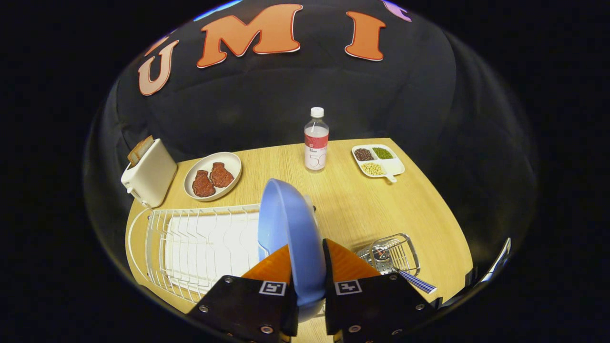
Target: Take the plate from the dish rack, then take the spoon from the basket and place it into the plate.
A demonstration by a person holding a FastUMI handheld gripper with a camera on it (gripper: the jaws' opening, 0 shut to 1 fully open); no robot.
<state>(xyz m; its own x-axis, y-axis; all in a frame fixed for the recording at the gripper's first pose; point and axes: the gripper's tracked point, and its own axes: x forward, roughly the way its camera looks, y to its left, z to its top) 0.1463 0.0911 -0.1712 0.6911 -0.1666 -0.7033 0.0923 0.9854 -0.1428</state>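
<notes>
A blue plate (290, 228) stands on edge between my two orange fingers (274, 267), and the gripper (307, 259) is shut on its rim. The plate is held up above the table, just right of the white wire dish rack (200, 243). To the right of my fingers a small wire basket (393, 252) lies on the table. A spoon (410, 276) with a blue checked handle sits in the basket, its handle poking out toward me.
Beyond the plate stands a water bottle (316, 140). A white toaster (148, 174) with bread stands far left, next to a plate of two meat pieces (212, 176). A white divided tray (379, 160) of beans sits far right. Bare wooden tabletop (352, 205) lies between bottle and basket.
</notes>
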